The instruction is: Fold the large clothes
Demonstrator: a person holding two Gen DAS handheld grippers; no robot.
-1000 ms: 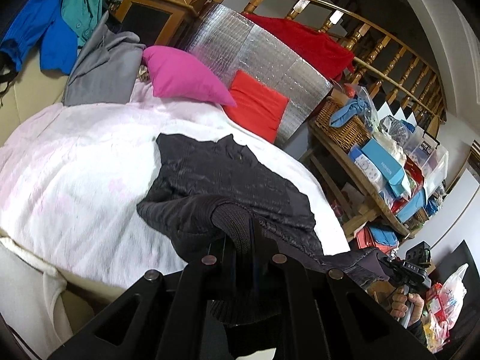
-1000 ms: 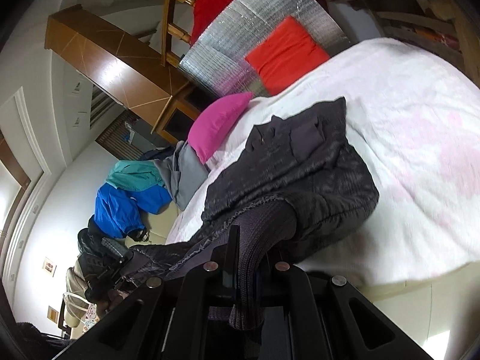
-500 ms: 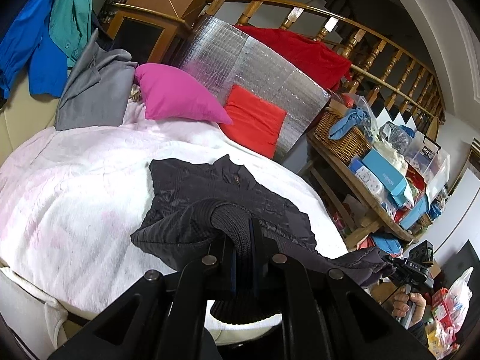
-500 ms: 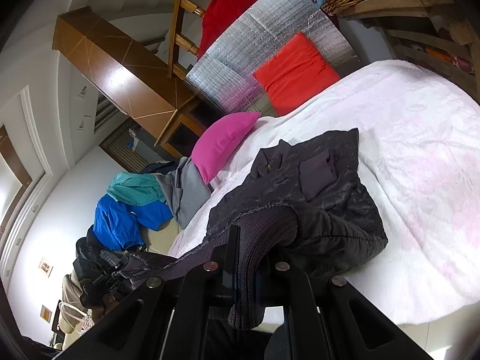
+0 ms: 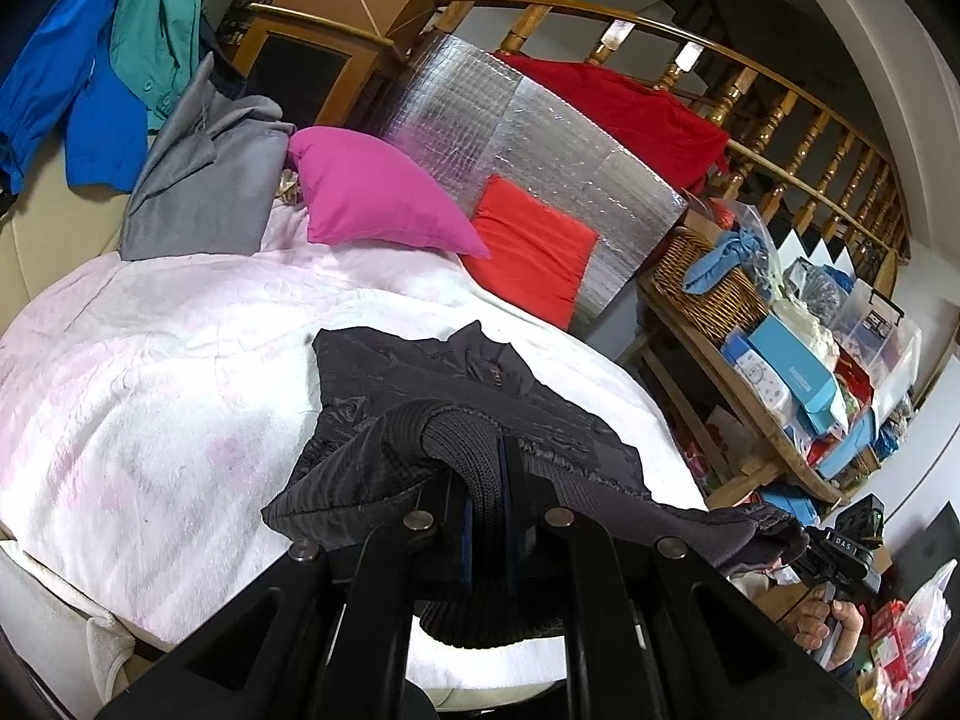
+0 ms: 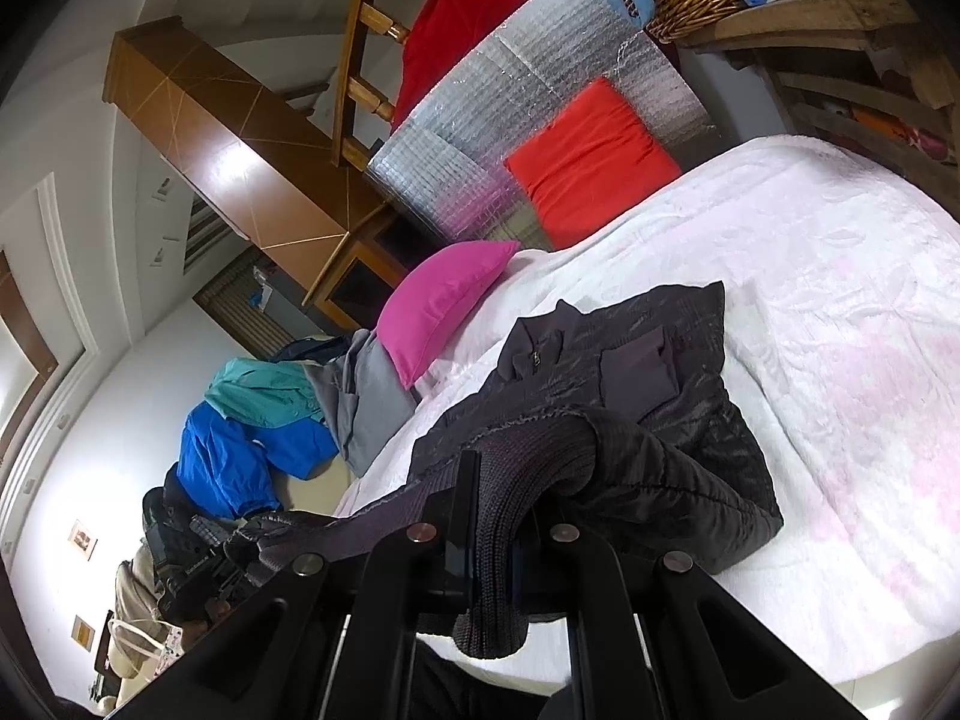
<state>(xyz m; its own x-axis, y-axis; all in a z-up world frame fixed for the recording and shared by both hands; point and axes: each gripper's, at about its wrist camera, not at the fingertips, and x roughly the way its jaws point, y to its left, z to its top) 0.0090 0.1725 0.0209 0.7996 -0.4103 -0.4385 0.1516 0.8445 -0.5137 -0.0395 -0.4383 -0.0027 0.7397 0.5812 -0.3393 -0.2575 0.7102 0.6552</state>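
Each tool is gripping the ribbed hem of a dark jacket (image 5: 456,396), with the jaws closed tight on a bunched wad of knit. In the left view the left tool (image 5: 486,516) is sitting at lower centre, the hem spilling out over its tips. The right tool (image 6: 492,534) is doing the same at lower centre of its own view.

The risk, as I judge it, is slippage. The knit is thick and rolled, so a sideways pull could be dragging it out of one tool and leaving the fold crooked. The stretch of hem between the tools is hanging off the bed (image 5: 150,420) edge at lower right of the left view. If one side is leading, the quilted body could be bunching rather than folding flat. The slick shell may also be sliding on the white blanket.

The jacket is lying collar-up in the middle of the bed, running from the tools toward frame centre. Its near edge is lifting off the blanket where the tools are holding it.
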